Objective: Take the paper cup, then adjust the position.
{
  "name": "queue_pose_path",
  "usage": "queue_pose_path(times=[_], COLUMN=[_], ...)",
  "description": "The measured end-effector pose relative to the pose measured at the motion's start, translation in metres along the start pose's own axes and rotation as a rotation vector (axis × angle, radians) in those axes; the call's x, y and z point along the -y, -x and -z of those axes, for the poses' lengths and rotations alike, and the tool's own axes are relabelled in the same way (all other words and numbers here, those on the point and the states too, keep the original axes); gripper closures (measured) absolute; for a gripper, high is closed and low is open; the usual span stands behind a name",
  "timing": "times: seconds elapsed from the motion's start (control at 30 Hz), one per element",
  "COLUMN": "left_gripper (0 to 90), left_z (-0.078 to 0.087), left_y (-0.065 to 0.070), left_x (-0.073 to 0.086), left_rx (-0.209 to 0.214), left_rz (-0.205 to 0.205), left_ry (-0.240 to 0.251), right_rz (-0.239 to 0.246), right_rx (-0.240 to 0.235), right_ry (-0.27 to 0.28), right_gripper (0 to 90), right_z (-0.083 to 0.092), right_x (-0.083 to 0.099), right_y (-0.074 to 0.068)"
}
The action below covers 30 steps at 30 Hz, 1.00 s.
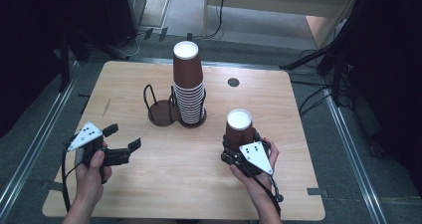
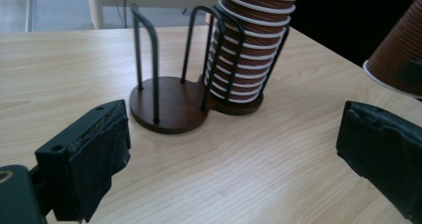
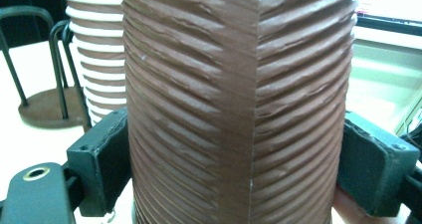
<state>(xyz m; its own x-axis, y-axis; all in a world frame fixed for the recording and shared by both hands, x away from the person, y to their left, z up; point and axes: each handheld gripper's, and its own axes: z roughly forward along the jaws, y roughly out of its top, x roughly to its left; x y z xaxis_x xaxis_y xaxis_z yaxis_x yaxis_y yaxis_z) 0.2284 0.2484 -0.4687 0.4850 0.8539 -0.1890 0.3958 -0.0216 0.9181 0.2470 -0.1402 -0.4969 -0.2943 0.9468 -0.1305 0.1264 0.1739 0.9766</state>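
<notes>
Near the right front part of the wooden table [image 1: 149, 179], a single brown ribbed paper cup [image 1: 239, 127] stood upside down, with its white bottom facing up. The right gripper [image 1: 242, 147] had this cup between its two black jaws; in the right gripper view the pads pressed on both sides of the cup's ribbed wall [image 3: 239, 109], so the jaws were closed as far as the cup allowed. The person's right hand [image 1: 259, 176] held that gripper from behind.

Behind the cup, toward the middle of the table, a tall stack of the same cups [image 1: 188, 82], also upside down, stood in the right ring of a dark two-place wire holder [image 1: 164, 109]. The left ring of the holder had no cup in it.

At the left front, well apart from the holder, the left gripper [image 1: 122, 137] was held by the left hand [image 1: 92, 176]. Its jaws stood wide apart with nothing between them, and they pointed toward the holder [image 2: 169, 104] and the stack [image 2: 249, 45].
</notes>
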Motion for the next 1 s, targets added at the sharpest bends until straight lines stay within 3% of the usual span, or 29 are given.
queue_pose_path(times=[0.13, 0.3, 0.43, 1.0], left_gripper=[1.4, 1.4, 1.4, 1.5], left_z=[-0.003, -0.006, -0.006, -0.016], left_y=[0.006, 0.015, 0.023, 0.047], left_x=[0.000, -0.003, -0.006, -0.015], left_rx=[0.009, 0.053, 0.056, 0.128], left_rz=[-0.021, -0.048, -0.069, -0.082], left_ry=[-0.004, -0.016, -0.015, -0.051], right_rz=[0.017, 0.063, 0.084, 0.196], right_rx=[-0.006, -0.008, 0.000, -0.023], right_ry=[-0.005, -0.010, -0.027, -0.022], right_gripper=[12.3, 12.3, 12.3, 12.3], right_z=[0.000, -0.001, -0.005, -0.001], right_x=[0.003, 0.006, 0.010, 0.011], right_y=[-0.005, -0.016, -0.025, -0.051])
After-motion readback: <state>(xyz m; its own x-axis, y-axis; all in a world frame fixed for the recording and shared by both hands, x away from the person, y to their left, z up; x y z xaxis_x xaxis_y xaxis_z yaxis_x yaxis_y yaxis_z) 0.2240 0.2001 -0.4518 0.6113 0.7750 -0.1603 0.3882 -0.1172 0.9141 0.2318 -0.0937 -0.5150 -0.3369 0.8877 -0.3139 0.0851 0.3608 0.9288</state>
